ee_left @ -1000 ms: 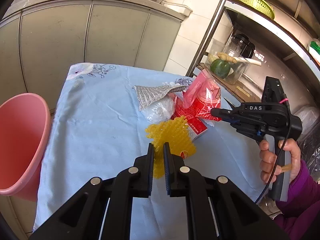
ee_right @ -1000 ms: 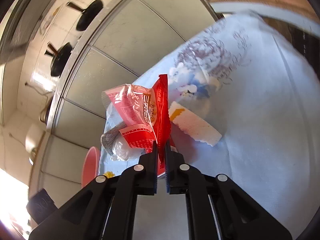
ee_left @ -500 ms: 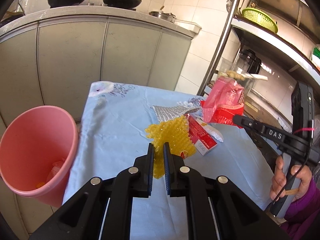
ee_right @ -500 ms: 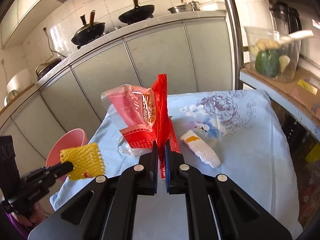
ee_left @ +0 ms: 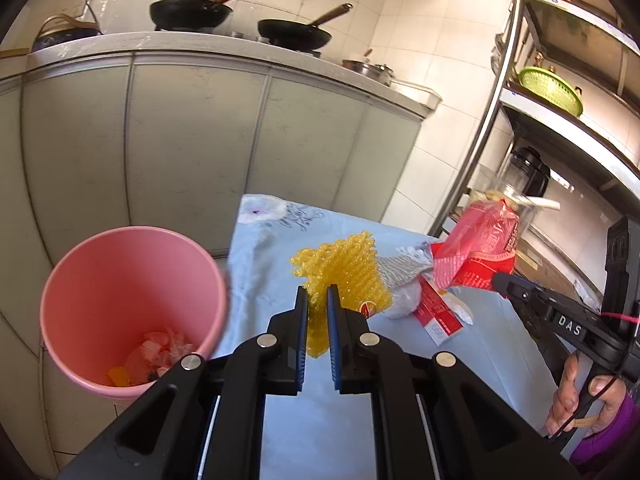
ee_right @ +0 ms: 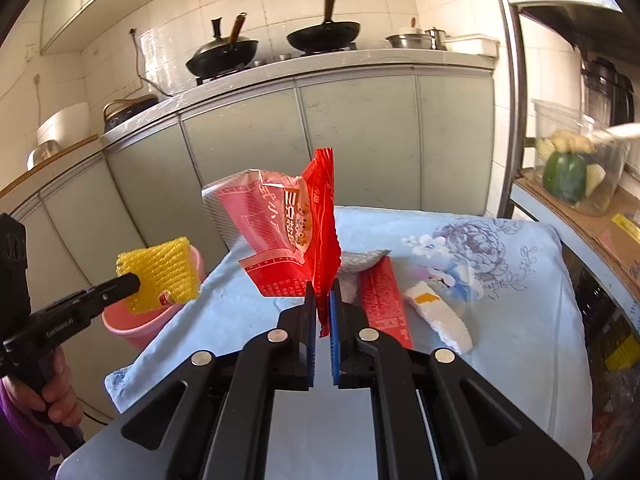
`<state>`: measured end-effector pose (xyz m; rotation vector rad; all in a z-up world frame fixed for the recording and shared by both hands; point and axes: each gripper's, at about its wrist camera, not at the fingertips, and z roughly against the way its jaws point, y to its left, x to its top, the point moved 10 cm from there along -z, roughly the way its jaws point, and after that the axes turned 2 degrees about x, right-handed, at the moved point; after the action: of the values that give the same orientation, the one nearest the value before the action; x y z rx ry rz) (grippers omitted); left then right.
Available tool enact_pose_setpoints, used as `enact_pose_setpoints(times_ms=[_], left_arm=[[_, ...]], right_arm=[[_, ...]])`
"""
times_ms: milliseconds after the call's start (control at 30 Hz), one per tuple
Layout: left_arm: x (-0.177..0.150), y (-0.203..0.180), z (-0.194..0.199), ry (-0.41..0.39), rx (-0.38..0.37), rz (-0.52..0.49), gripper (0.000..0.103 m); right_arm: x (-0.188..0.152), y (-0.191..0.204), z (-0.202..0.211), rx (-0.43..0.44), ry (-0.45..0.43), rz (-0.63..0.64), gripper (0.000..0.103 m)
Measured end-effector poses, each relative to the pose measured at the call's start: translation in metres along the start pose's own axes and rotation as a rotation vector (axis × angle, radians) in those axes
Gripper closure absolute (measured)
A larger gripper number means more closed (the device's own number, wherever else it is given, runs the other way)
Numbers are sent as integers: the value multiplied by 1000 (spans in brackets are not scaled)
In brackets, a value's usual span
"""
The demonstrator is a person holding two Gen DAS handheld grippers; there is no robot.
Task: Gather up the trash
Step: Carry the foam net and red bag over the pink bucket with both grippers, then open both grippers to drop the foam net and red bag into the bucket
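Observation:
My left gripper is shut on a yellow foam net, held above the table's left edge beside the pink bin; the net also shows in the right wrist view, in front of the bin. My right gripper is shut on a red snack wrapper, lifted over the blue tablecloth. The same wrapper hangs at the right in the left wrist view. On the cloth lie a red flat packet, a silver foil wrapper and a white scrap.
The bin holds some scraps at its bottom. Grey cabinets with woks stand behind the table. A metal shelf rack rises at the right with a clear jar of vegetables. A person's hand grips the right handle.
Both grippers have risen with their trash. The left swung toward the pink bin, which now shows its inside. The right gripper rolled upright, the red wrapper still in it.

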<state>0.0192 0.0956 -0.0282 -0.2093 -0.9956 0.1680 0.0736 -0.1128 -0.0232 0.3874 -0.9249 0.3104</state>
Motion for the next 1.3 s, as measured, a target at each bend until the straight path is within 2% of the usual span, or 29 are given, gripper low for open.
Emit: enact_pose_setpoints(times_ms=[200,433,633,767,967,1300], left_arm=[[10,28,15,-51,91,11,94],[13,68,35,-103,257,-24,94],[6,99,45,-102,361,-42,94],[-1,119,47,-87,403,-32,94],[-11,148,42,-53,446,5,94],[-29,174,32,-1,482,44,92]], right_arm=[[5,30,-13,50,14,54,97],[12,79,-39,133,41,121,97],[10,132,-65,211,76,202,97],[3,166,-82,258,109,250,97],[-9,196,-108,286,166,270,97],[-33,212,-138,289,254,285,97]])
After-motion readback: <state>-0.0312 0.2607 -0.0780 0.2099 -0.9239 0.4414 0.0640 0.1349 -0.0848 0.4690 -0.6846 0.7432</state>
